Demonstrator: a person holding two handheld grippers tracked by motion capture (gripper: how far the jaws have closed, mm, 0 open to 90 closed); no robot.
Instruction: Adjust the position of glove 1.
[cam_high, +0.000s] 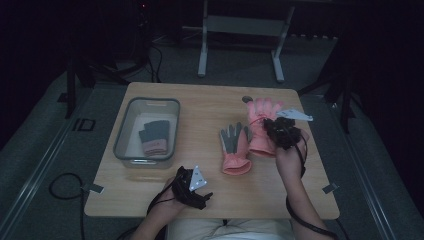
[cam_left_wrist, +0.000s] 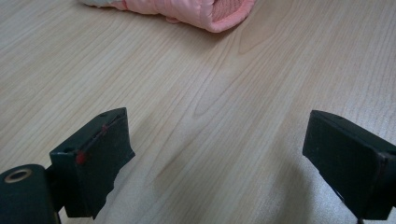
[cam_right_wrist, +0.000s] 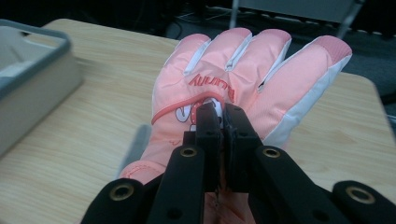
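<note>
Pink glove (cam_right_wrist: 224, 88) — padded, soft and plainly light — sits pinched at the back of the hand between the closed jaws of the right gripper (cam_right_wrist: 219, 116), right of centre in the high view, fingers fanned toward the top of the frame. Such quilted fabric should bunch and sag rather than hold shape, so a bite on the thick back panel or the cuff looks safest; a single finger would likely slip. Its mate (cam_high: 235, 147) lies palm-up just beside it on the table (cam_high: 200, 105). A dark glove (cam_high: 154, 137) rests in the grey bin (cam_high: 120, 132) at left. Low in the frame, the left gripper (cam_left_wrist: 215, 158) hovers with jaws spread wide over bare wood — holding nothing. The held glove's cuff is hidden behind the gripper, and its printed lettering is hard to read.
</note>
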